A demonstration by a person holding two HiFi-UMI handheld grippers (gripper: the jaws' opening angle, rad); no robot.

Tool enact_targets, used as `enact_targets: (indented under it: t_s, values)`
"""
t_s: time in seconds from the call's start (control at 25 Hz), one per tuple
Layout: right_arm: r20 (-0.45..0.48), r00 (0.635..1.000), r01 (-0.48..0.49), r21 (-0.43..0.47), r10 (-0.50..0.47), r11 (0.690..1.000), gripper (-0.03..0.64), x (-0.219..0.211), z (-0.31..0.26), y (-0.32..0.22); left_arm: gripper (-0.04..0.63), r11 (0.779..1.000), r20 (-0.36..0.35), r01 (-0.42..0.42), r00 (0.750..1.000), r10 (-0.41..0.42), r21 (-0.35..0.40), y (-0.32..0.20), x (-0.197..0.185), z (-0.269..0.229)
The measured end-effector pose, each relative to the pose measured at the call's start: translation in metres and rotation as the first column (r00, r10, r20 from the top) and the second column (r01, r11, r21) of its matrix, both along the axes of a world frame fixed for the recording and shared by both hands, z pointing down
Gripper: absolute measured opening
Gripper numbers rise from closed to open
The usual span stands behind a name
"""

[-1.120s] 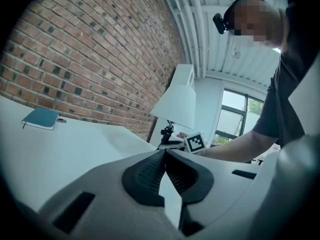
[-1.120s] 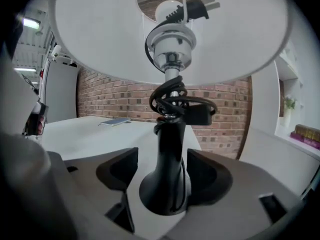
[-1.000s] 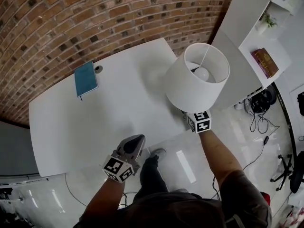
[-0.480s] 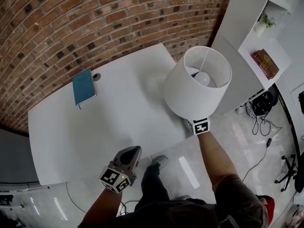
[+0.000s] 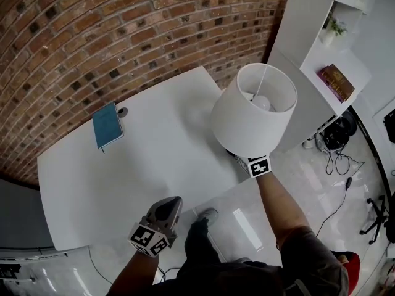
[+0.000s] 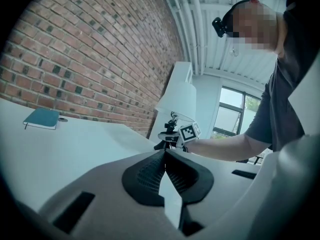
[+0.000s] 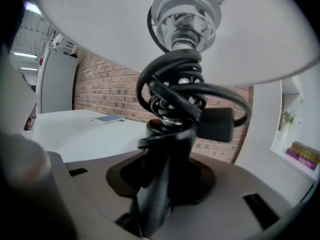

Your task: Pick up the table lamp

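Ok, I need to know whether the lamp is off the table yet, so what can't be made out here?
Lamp base: head view, hidden under the shade, so whether it is lifted or resting cannot be told.
Jaws of the right hand-held gripper, which have just been closing on the lamp stem: head view, hidden under the shade.
Small object beside the teal notebook: head view, too small to identify.

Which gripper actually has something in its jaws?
The right gripper: its jaws have just been closing on the dark stem of the table lamp, under the shade. The left gripper has its jaws together with nothing between them.
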State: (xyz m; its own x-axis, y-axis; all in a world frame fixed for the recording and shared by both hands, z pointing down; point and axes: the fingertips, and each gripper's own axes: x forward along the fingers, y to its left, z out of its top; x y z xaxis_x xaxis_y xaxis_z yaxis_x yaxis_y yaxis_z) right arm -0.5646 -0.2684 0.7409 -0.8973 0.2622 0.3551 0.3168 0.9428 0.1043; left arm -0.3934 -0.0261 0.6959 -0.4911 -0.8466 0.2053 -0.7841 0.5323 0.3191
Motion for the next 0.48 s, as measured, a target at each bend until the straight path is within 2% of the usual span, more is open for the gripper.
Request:
enact_targets:
  t_s: [0.48]
  values:
    - [-0.014,1.0,-0.018,0.036,0.019,0.999,0.124,0.023,-0.047,-0.027,0.003,0.996,0.037,-0.088,0.995,0.087,0.018,-0.037,-0.003,-0.048]
